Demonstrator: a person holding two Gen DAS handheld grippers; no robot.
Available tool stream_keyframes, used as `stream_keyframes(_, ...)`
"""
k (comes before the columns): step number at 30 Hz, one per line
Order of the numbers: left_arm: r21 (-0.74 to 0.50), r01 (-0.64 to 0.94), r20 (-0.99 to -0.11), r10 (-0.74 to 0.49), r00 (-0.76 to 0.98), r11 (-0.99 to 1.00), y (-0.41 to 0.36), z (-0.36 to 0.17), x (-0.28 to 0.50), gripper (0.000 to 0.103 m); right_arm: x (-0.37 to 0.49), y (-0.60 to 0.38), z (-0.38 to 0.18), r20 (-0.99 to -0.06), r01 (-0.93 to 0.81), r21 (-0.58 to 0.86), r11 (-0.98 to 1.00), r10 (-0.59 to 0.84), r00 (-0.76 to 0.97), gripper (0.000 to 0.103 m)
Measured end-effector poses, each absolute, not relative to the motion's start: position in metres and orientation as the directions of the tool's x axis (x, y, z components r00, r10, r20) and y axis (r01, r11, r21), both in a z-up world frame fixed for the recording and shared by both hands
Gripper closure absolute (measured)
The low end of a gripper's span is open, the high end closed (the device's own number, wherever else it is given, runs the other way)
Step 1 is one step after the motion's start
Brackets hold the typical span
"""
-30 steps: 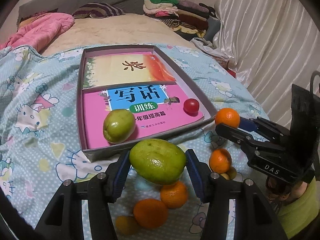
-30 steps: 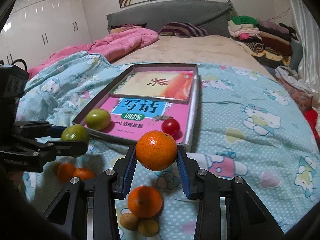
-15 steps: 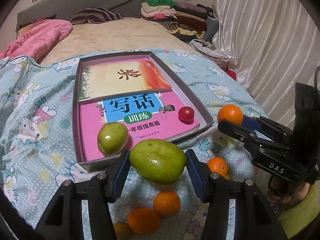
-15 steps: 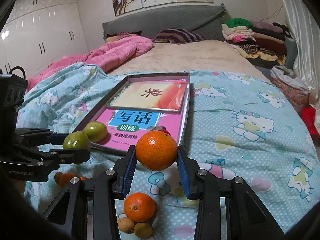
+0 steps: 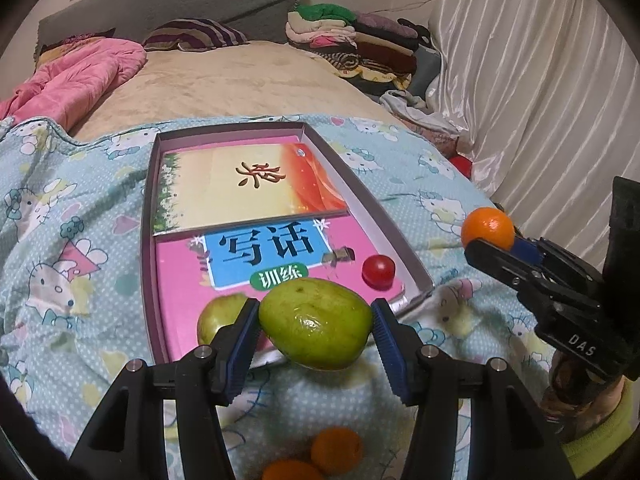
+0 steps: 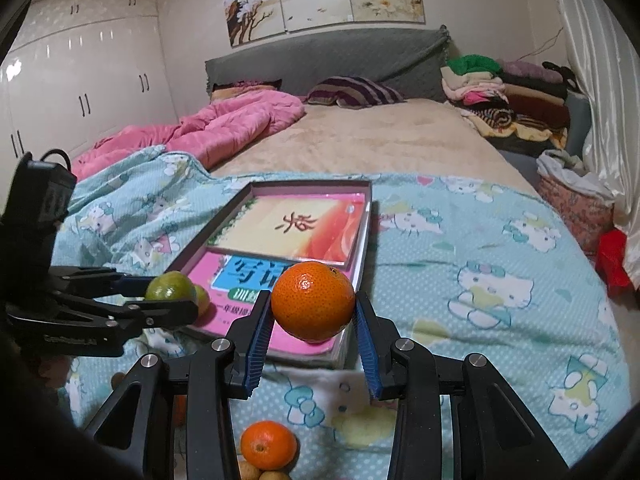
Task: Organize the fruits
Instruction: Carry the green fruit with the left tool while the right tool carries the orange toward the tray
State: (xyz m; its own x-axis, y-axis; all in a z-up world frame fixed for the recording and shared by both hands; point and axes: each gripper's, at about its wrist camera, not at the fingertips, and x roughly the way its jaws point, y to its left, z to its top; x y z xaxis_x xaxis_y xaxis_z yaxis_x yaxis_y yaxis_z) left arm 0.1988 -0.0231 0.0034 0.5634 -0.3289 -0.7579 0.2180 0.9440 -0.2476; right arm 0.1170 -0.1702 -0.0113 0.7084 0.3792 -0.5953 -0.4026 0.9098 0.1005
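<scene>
The left gripper (image 5: 316, 326) is clamped on a green fruit (image 5: 316, 322), which hides most of a second green fruit (image 5: 214, 318) lying in the tray (image 5: 146, 240) at its near end. Only the left view shows the small red fruit (image 5: 378, 271) in the tray's near right corner; the right view has it blocked by the orange (image 6: 313, 300) that the right gripper (image 6: 313, 314) grips just over the tray's near edge. Loose oranges (image 5: 336, 450) on the blanket (image 6: 500, 280) before the tray are cut off at the frame bottom (two small brownish fruits (image 6: 252, 472) show only from the right).
</scene>
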Motion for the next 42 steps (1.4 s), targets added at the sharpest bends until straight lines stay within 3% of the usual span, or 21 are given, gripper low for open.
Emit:
stream_keyframes(17,-0.259,0.239,-0.764,-0.35,0.542,0.936,-0.036,-0.015,0.217,0.047,0.148,-0.153,-0.006,-0.627,-0.41,0.097,0.907,0.375,0.683,0.062)
stream_keyframes(42,-0.238,0.244,-0.769,-0.336,0.544,0.94,-0.039,-0.032,0.223,0.047,0.142,-0.148,-0.042,-0.703,-0.423,0.016,0.906,0.311,0.64,0.062)
